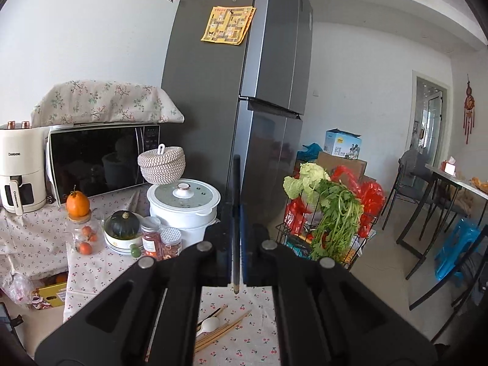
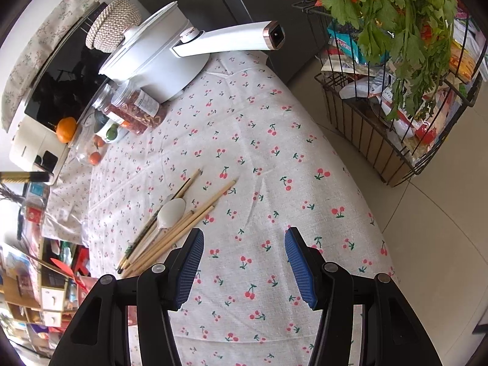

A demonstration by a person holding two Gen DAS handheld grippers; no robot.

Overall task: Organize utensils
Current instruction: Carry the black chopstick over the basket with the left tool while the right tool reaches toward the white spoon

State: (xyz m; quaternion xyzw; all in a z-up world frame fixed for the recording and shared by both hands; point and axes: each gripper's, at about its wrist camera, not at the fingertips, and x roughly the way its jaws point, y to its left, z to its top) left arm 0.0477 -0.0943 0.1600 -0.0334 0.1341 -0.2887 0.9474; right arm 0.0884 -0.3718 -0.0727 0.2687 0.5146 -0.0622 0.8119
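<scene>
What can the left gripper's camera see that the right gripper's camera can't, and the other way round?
Only the left wrist view shows the left gripper shut on a dark chopstick held upright, plus the fridge and the yellow note on it. Only the right wrist view shows the right gripper, open and empty. Both show the chopsticks and white spoon on the cherry tablecloth, and the white pot.

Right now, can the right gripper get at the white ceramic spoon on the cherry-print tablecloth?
Probably yes. The right gripper is open and empty, and the white ceramic spoon lies just ahead-left among wooden chopsticks. Nothing covers it, though the chopsticks touch it.
</scene>
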